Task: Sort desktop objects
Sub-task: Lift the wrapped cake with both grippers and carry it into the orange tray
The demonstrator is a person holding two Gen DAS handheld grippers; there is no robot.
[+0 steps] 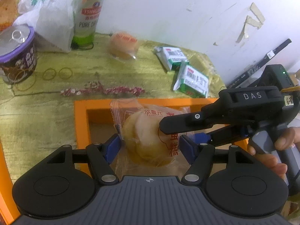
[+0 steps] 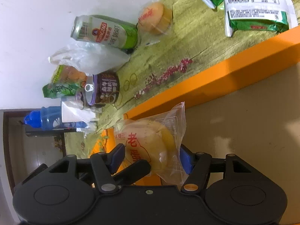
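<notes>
Wrapped cake (image 1: 150, 140) grasped by both left gripper (image 1: 150, 148) and right gripper (image 2: 151, 158) over orange tray (image 1: 80, 112), green tablecloth (image 1: 46, 103), white wall.

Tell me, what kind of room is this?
Probably a lived-in home, not a lab. A green-and-silver beer can, wrapped snack cakes and crumpled white plastic bags crowd a table with a yellow-green cloth against a scuffed white wall; a doorway shows tiled flooring beyond.

Far wrapped cake (image 1: 123, 45) — print blurred
</notes>
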